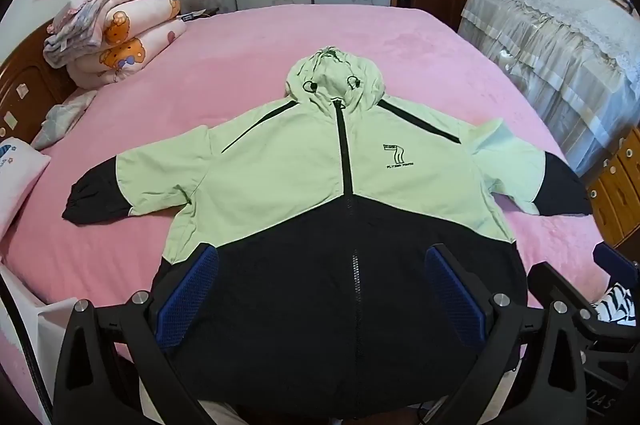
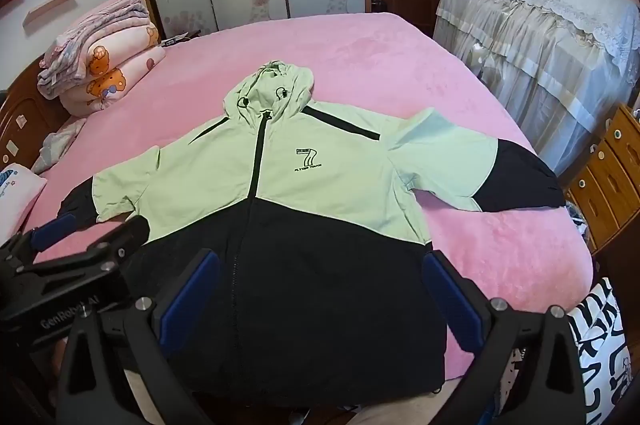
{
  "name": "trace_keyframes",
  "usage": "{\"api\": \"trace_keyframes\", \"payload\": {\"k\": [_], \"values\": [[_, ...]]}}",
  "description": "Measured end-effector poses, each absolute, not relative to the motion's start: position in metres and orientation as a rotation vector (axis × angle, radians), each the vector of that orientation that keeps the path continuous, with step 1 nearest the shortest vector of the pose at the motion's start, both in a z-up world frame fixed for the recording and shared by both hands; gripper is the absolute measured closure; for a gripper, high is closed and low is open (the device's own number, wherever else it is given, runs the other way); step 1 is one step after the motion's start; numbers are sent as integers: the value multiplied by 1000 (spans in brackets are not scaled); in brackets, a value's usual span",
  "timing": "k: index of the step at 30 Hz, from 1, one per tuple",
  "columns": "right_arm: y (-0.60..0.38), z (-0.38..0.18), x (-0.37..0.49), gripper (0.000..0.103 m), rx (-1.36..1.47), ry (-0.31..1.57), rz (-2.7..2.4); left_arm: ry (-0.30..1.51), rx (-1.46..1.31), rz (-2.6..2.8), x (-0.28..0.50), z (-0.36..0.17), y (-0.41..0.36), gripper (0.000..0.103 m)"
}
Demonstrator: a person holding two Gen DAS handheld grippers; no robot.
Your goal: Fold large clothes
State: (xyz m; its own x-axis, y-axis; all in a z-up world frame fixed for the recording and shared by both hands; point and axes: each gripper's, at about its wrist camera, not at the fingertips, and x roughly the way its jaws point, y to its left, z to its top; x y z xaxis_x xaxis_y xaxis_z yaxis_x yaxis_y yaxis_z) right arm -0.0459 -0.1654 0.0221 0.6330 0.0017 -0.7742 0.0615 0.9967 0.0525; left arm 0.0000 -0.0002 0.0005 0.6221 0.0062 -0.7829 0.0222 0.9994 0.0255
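While the jacket (image 1: 320, 193) lay spread face up across the pink bed (image 1: 240, 65), it filled the middle of both views, its green hood (image 1: 334, 73) toward the top of the frame and its black lower half toward the bottom. The zip (image 1: 345, 153) ran closed up the centre, and a "7" logo (image 1: 396, 155) sat on the green chest panel. Both sleeves stretched outward, each ending in a black cuff, one at the left-middle of the frame and one at the right-middle.

No open container showed anything inside it; a wooden chest of drawers (image 2: 608, 177) at the right edge stood with its drawers shut. A stack of folded quilts (image 1: 116, 29) rested on the bed at the upper left, and a lace-covered piece of furniture (image 1: 560, 37) stood at the upper right.

The left claw (image 1: 322, 289) hung over the jacket's black hem, tilted downward, its blue-padded fingers (image 1: 188, 293) spread wide apart with nothing clamped between them. The right claw (image 2: 320, 299) was posed alike over the hem's right part, its fingers (image 2: 452, 305) equally wide and gripping nothing. In the right wrist view the left claw appeared at the lower left, beside the right one.
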Motion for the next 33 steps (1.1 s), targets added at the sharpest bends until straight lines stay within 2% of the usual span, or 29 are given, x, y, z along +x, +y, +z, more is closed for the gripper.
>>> {"api": "trace_keyframes", "payload": {"k": [33], "values": [[-171, 25, -60, 1, 67, 847, 11, 905, -12, 46, -25, -1, -1, 1]]}}
